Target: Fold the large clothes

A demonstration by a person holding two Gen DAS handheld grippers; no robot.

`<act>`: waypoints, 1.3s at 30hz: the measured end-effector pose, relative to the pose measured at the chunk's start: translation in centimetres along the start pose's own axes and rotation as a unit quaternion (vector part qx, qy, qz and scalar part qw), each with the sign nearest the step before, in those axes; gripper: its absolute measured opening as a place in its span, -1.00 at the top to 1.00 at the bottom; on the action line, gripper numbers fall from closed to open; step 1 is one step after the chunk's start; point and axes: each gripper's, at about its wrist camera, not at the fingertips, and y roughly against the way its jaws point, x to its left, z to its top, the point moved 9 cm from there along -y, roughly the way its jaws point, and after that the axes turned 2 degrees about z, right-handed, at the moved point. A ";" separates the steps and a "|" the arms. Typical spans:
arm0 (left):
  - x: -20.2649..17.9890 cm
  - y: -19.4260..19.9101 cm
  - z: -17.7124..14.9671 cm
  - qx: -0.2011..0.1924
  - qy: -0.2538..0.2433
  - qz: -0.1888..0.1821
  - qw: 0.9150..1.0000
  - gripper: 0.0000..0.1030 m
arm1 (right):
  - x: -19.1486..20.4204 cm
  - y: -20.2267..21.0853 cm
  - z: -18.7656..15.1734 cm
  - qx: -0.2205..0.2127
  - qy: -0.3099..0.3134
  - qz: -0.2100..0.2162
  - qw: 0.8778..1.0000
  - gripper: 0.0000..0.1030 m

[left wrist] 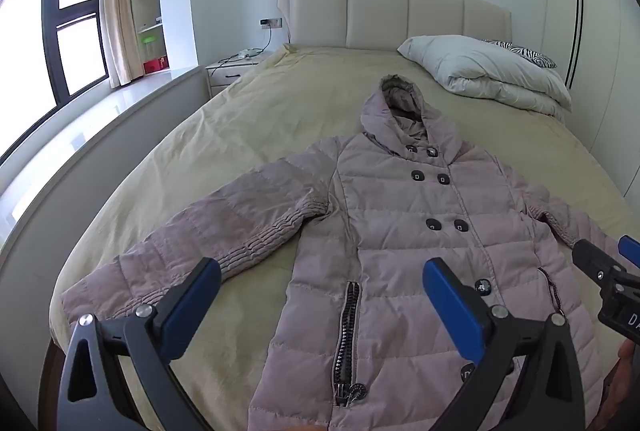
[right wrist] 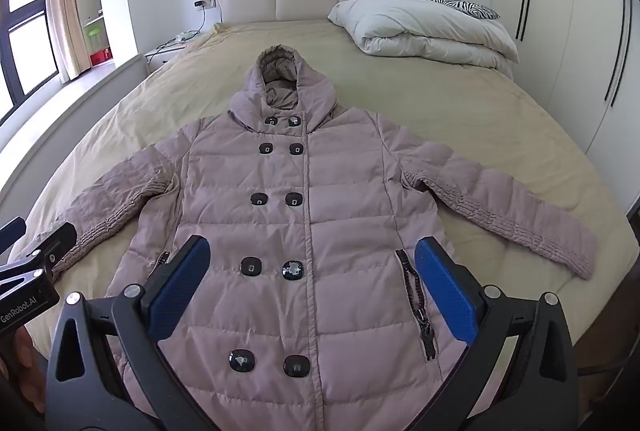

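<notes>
Only the right wrist view shows the coat's right sleeve whole.

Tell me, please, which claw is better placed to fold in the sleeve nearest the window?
Probably the left. The left claw hangs open above that sleeve and the coat's edge beside it. The right claw hangs open over the coat's middle, nearer the other sleeve.

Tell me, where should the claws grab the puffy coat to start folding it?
Probably the coat's cuffs: both sleeves lie flat, spread outward. Each open claw, left claw and right claw, could come in from its own outer side and pinch a cuff edge.
</notes>
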 end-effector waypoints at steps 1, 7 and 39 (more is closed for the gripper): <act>0.0 0.0 0.0 0.000 0.000 0.000 1.000 -1.00 | 0.0 0.0 0.0 0.000 0.000 -0.001 1.000 -1.00; 0.2 -0.3 -0.3 0.002 0.001 0.001 1.000 -1.00 | 0.0 -0.1 0.0 0.000 -0.001 0.000 1.000 -1.00; 0.7 -0.8 -1.3 0.005 0.002 0.001 1.000 -1.00 | 0.3 -0.6 -0.6 0.004 -0.002 0.000 1.000 -1.00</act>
